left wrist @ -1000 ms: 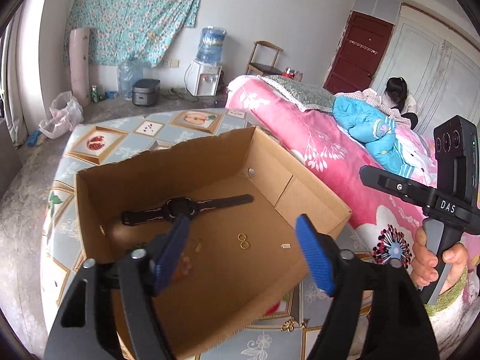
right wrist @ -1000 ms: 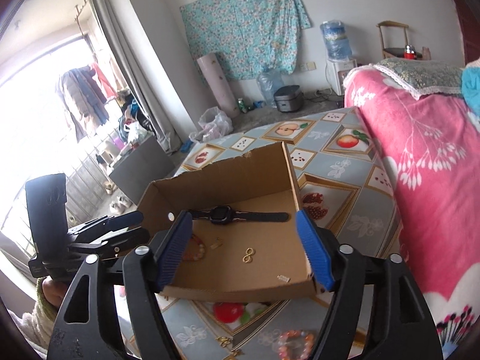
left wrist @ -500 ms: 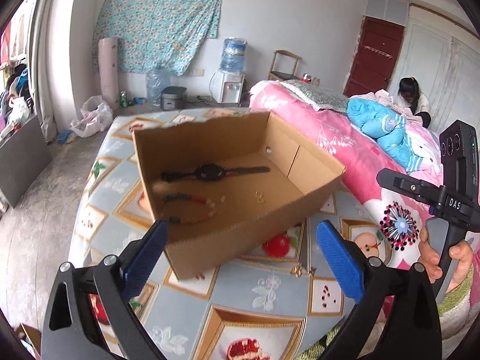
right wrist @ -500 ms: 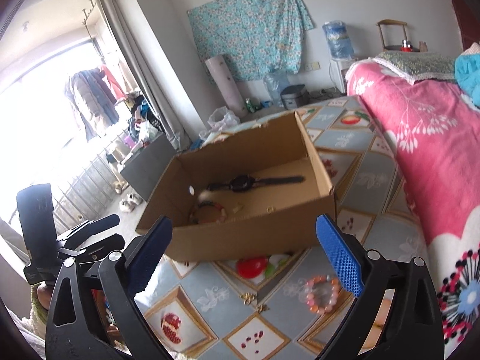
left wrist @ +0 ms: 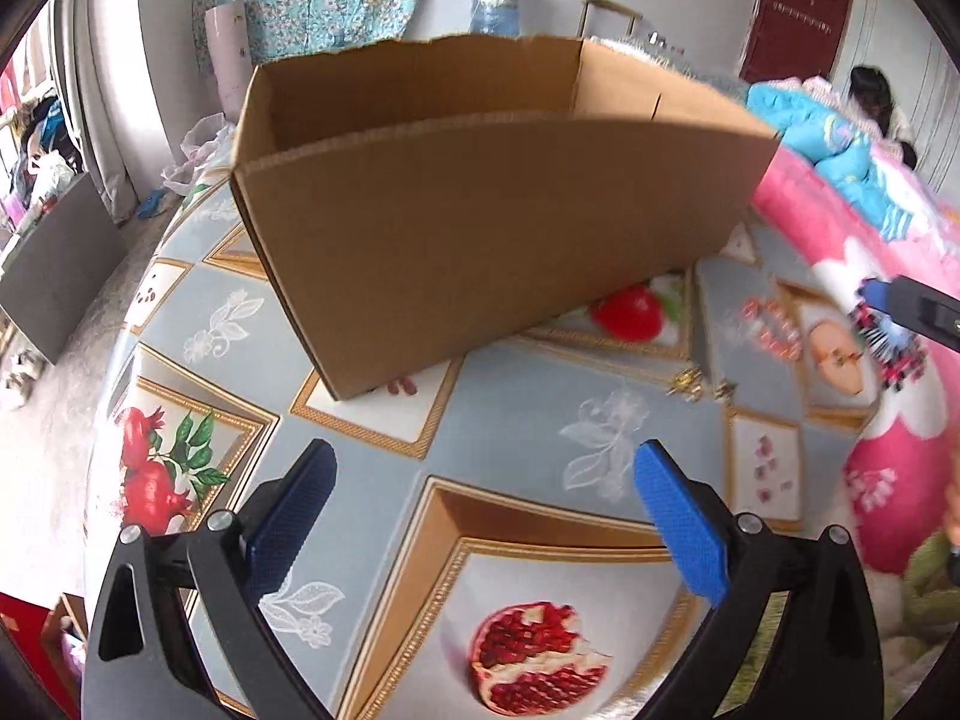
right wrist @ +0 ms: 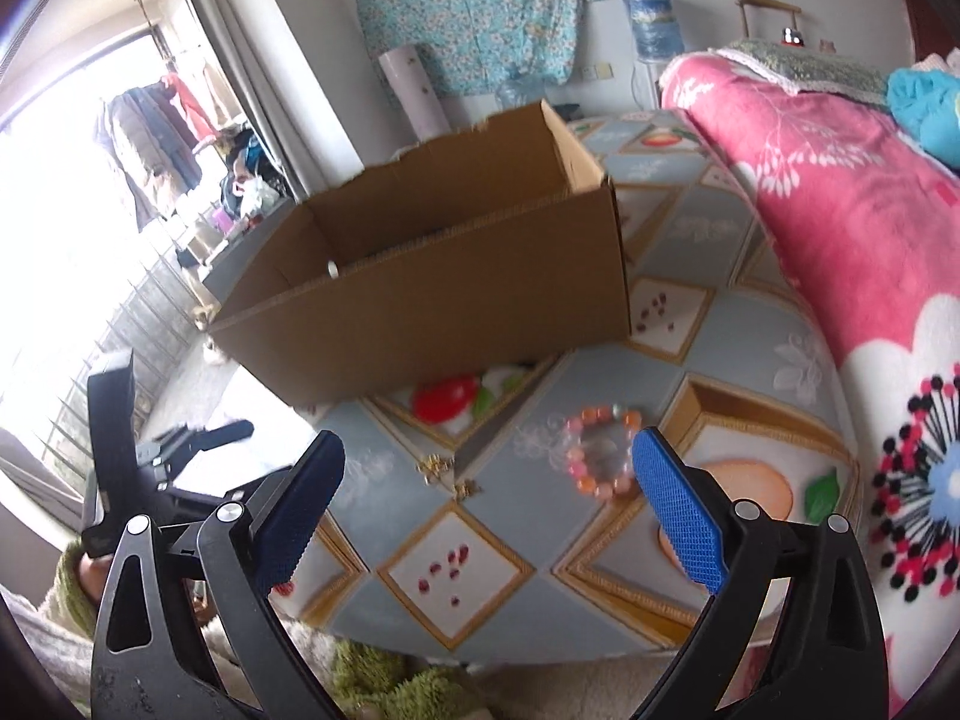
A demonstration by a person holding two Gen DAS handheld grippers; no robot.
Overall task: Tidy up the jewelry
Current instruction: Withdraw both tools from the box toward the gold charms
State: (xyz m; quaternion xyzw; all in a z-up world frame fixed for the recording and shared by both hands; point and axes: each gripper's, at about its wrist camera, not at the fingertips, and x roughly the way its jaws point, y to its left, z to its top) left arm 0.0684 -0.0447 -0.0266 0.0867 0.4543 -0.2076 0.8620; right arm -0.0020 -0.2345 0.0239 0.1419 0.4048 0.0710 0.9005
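Both grippers spread wide, empty: left gripper [left wrist: 480, 492] | right gripper [right wrist: 486, 480] | beaded bracelet [right wrist: 599, 450] on tablecloth [right wrist: 756, 324] near cardboard box [right wrist: 456, 312]

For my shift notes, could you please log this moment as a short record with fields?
surface: table with fruit-print cloth
box: cardboard box, open top, contents hidden from both views
bracelet: bead bracelet on the cloth, in front of the box, near the right pad
small gold pieces: gold pieces on the cloth, left of the bracelet
left gripper: open, empty
right gripper: open, empty, above the cloth
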